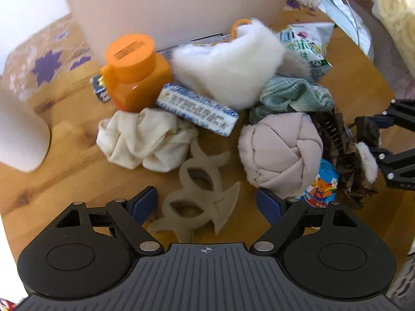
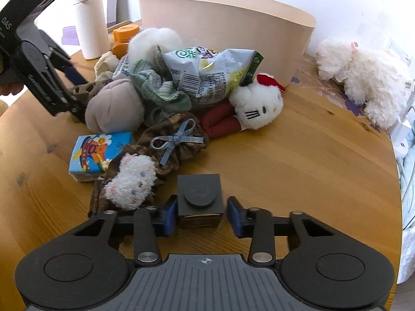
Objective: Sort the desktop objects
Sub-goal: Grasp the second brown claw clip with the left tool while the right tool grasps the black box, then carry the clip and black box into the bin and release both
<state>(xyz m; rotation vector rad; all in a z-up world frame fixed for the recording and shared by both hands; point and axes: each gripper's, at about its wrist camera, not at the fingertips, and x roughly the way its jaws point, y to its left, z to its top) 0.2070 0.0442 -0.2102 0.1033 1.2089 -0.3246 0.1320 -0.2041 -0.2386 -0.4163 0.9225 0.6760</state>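
My left gripper (image 1: 206, 203) is open and points down over a beige felt cut-out (image 1: 199, 181) that lies flat on the wooden table (image 1: 64, 176), one finger on each side and neither touching it. A black square box (image 2: 199, 197) stands between the jaws of my right gripper (image 2: 202, 213). The left pad (image 2: 170, 213) is against the box and a gap shows at the right pad, so it is open. Behind lies a pile: an orange bottle (image 1: 135, 70), a cream scrunchie (image 1: 142, 140), a beige knot ball (image 1: 280, 150), a snack bag (image 2: 207, 72) and a cat plush (image 2: 256, 103).
A beige bin (image 2: 225, 26) stands behind the pile, with a white flask (image 2: 90, 18) to its left. A brown bow scrunchie (image 2: 176, 140), a cartoon tissue pack (image 2: 98, 153) and a small fluffy toy (image 2: 132, 181) lie near the box. A white plush (image 2: 363, 77) sits far right.
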